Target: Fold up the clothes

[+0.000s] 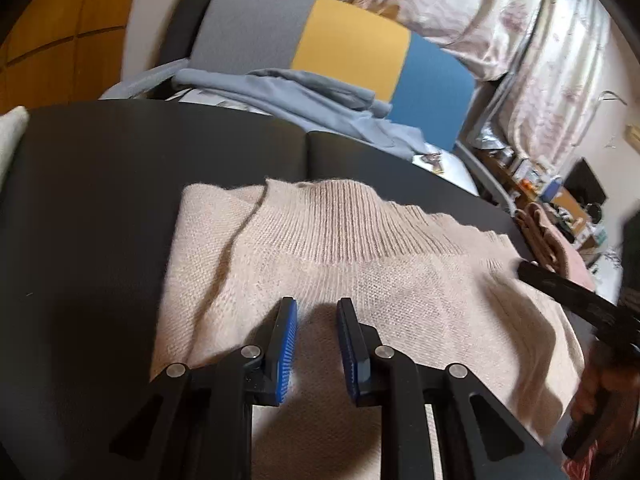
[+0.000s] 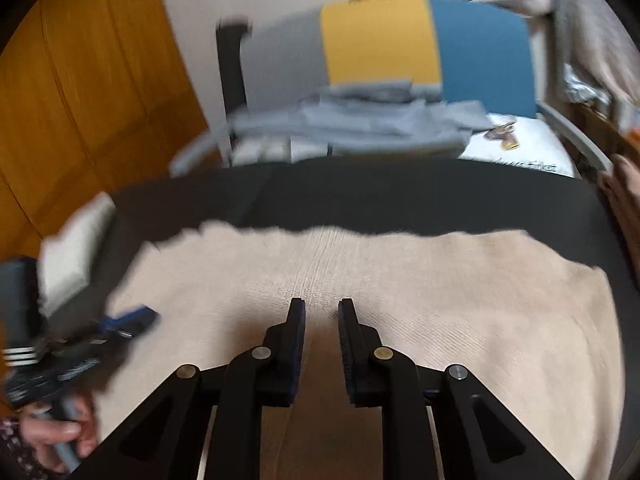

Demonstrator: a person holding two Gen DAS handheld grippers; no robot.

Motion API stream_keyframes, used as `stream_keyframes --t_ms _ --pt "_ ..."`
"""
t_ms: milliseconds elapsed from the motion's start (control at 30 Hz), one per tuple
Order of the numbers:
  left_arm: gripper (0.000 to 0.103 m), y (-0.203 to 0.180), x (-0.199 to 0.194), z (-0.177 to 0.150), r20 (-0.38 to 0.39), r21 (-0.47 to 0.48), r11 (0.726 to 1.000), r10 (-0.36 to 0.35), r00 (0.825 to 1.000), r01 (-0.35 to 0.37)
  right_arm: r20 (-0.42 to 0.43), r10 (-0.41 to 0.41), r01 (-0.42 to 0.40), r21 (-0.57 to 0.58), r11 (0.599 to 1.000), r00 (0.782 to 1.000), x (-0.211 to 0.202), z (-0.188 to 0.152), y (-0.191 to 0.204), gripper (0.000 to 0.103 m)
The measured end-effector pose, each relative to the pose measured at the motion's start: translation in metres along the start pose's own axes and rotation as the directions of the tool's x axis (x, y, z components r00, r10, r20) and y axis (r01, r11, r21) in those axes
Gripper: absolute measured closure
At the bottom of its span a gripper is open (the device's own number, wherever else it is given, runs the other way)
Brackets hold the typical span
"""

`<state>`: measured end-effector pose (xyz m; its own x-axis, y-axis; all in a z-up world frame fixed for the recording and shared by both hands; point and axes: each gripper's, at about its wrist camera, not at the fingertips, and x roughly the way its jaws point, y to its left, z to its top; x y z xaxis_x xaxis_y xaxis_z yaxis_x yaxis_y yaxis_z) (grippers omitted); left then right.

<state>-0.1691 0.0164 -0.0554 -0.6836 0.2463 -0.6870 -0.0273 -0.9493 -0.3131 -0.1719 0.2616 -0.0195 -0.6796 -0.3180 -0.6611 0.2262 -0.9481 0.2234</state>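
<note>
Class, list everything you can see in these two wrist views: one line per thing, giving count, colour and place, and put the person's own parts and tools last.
sweater: one, beige knit, lying flat on the black table.
table: one, black, under the sweater.
chair: one, back in grey, yellow and blue panels, behind the table.
grey-blue clothes: a pile, number unclear, on the chair seat.
curtain: pale floral, upper right.
wooden door: brown, left.
left gripper: black with blue pads, over the sweater, jaws apart, nothing between.
right gripper: black, over the sweater, jaws apart, empty.
hand: holding the left gripper's handle.

Black table [image 1: 100,184], beige knitted sweater [image 1: 360,272] spread flat on it
</note>
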Motion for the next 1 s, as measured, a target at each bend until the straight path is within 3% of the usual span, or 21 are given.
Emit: stream_keyframes --t_ms 33,100,167,300,433,633,800,867,933,1000 --pt "0.084 -0.006 -0.006 0.000 0.022 0.002 1.000 -0.010 1.000 0.010 0.001 -0.027 0.027 0.023 0.999 1.000 -0.009 -0.006 -0.010 0.077" --pt "0.083 -0.020 -0.017 -0.001 0.075 0.018 0.999 -0.050 0.996 0.049 0.001 -0.079 0.079 0.068 0.995 0.997 -0.027 -0.018 -0.030 0.077" --pt "0.082 -0.039 -0.012 -0.001 0.055 0.078 0.995 -0.070 0.996 0.065 -0.023 -0.120 0.122 0.094 0.988 0.993 -0.030 -0.026 -0.056 0.076" --pt "0.079 -0.056 0.017 -0.010 0.002 0.210 0.977 0.040 0.999 -0.039 -0.073 -0.165 0.172 0.108 0.979 0.984 -0.014 -0.024 -0.090 0.077" --pt "0.078 -0.035 0.018 -0.007 -0.013 0.136 0.991 -0.015 1.000 0.017 -0.089 -0.214 0.221 0.083 0.972 0.973 -0.003 -0.023 -0.112 0.078" --pt "0.078 -0.027 0.017 -0.011 -0.005 0.110 0.992 -0.055 0.998 0.055 -0.035 -0.208 0.211 0.215 0.954 0.977 -0.002 -0.031 -0.133 0.080" --pt "0.081 -0.023 -0.007 -0.016 0.003 0.101 0.995 -0.027 1.000 0.026 -0.019 -0.179 0.178 0.240 0.954 0.984 -0.022 -0.028 -0.122 0.076" --pt "0.081 -0.028 -0.025 -0.028 0.023 0.119 0.990 -0.079 0.997 0.075 0.070 -0.092 0.074 0.219 0.973 0.993 -0.055 -0.034 -0.089 0.075" --pt "0.080 -0.038 -0.033 -0.041 0.016 0.176 0.980 -0.095 0.995 0.091 0.053 -0.051 0.042 0.164 0.986 0.997 -0.067 -0.043 -0.059 0.075" --pt "0.080 -0.048 -0.031 -0.052 0.004 0.244 0.969 -0.047 0.999 0.044 0.020 -0.015 0.013 0.105 0.994 1.000 -0.065 -0.053 -0.030 0.075"
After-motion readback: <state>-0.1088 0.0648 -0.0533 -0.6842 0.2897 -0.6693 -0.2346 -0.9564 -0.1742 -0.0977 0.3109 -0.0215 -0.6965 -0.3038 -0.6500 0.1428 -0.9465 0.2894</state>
